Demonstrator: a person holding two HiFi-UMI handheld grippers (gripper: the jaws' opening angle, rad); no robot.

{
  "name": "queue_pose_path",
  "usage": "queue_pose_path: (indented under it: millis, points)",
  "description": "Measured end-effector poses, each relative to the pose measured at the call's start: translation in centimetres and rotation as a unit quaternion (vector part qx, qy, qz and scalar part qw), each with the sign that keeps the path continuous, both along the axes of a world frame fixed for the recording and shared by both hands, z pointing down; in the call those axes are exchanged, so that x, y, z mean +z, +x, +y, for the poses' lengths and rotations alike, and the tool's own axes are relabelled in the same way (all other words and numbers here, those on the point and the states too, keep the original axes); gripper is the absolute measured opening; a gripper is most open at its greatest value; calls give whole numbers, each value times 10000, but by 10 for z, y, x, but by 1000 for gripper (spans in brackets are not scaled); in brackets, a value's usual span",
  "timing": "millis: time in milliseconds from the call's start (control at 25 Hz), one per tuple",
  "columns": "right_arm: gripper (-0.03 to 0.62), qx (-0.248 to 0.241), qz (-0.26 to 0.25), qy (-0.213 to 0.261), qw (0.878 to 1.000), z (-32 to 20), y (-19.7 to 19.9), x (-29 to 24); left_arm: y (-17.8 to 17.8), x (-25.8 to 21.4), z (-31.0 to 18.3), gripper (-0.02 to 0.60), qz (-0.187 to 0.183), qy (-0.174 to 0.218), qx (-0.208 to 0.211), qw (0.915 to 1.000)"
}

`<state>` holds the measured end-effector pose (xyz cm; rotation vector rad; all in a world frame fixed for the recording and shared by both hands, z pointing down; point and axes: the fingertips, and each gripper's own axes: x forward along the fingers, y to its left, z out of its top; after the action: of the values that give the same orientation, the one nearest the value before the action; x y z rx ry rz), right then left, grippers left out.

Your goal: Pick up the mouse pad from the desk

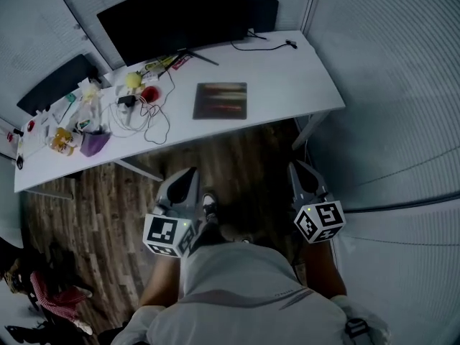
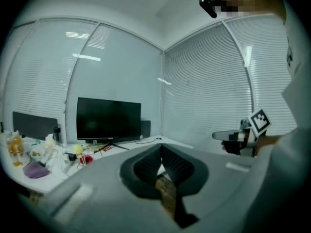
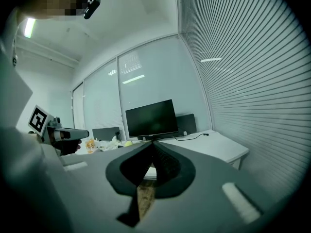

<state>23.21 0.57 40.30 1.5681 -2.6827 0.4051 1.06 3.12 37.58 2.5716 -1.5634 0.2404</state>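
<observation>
The mouse pad (image 1: 221,100) is a dark brownish rectangle lying flat on the white desk (image 1: 287,85), right of centre near its front edge. Both grippers hover over the wooden floor in front of the desk, short of the pad and apart from it. My left gripper (image 1: 190,172) is shut with nothing in it, its jaws closed together (image 2: 161,148). To the right, my right gripper (image 1: 299,166) is also shut and empty (image 3: 152,144). In both gripper views the jaws hide the pad.
A black monitor (image 1: 172,16) stands at the back of the desk. Cables, a red item (image 1: 150,93), a yellow item (image 1: 132,80) and a purple bag (image 1: 94,143) crowd the desk's left half. A cable (image 1: 262,45) lies at the back right. Blinds enclose the corner.
</observation>
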Motion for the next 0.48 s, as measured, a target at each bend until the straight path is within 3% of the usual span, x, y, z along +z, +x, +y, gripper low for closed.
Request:
queue_pose_path:
  millis: [240,480]
  points:
    - [6,576,137,-199,9980,-56,5,1,-15,0,-62,3,72,-84,345,9993]
    - [6,582,593,-377,9958,-123,-51,5,-74,5,-139,3,268,-228,390,9986]
